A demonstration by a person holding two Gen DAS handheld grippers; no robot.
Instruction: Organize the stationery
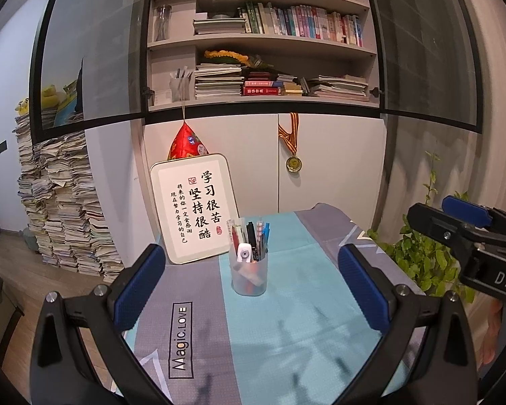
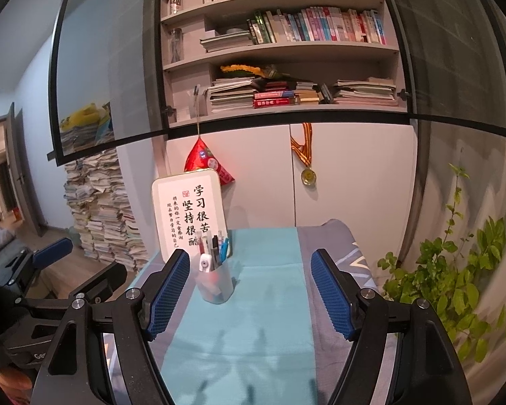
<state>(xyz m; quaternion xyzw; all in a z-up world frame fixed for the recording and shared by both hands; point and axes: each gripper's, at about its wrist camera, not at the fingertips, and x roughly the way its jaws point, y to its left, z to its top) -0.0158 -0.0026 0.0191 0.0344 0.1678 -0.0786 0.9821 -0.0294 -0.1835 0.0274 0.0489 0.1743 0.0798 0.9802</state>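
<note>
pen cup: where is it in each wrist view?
Left wrist: pen cup sits center frame on the teal cloth stripe, between the open fingers of the left gripper.
Right wrist: pen cup sits left of center, just beside the left finger of the open right gripper.
Shared landmark: the white calligraphy sign stands behind the cup in both.

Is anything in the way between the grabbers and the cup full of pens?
Nothing visible is. The pen cup stands alone on the bare teal cloth, straight ahead of the open left gripper and right gripper. The framed sign stands behind it.
</note>
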